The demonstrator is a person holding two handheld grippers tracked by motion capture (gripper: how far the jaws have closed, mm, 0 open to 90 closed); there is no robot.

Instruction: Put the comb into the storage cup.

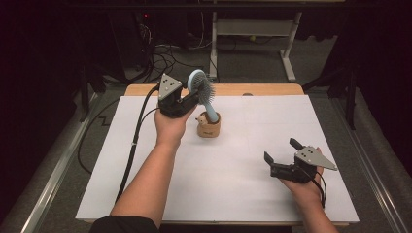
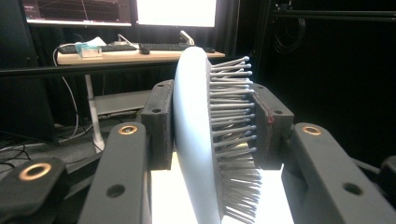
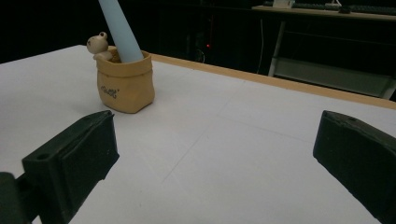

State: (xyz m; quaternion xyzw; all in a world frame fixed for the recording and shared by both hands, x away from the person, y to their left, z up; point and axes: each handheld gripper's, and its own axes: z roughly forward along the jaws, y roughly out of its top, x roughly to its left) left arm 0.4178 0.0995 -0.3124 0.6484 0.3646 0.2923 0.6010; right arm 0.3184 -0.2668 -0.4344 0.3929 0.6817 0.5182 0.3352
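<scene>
Left tool (image 1: 193, 100) is clamped on the head of the light-blue hairbrush (image 1: 202, 90), one pad on the smooth back, the other pressed into the bristles. Brush is tilted w/ its handle down inside the little tan holder (image 1: 209, 127), which sits mid-counter (image 1: 233, 194) and has a small bear figure (image 3: 98, 45) on the rim. Right tool (image 1: 284, 156) is near the front right, well apart from the holder, jaws wide apart w/ nothing between them.

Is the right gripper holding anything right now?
No: the right gripper has its jaws wide apart over bare white table, away from the holder.
</scene>
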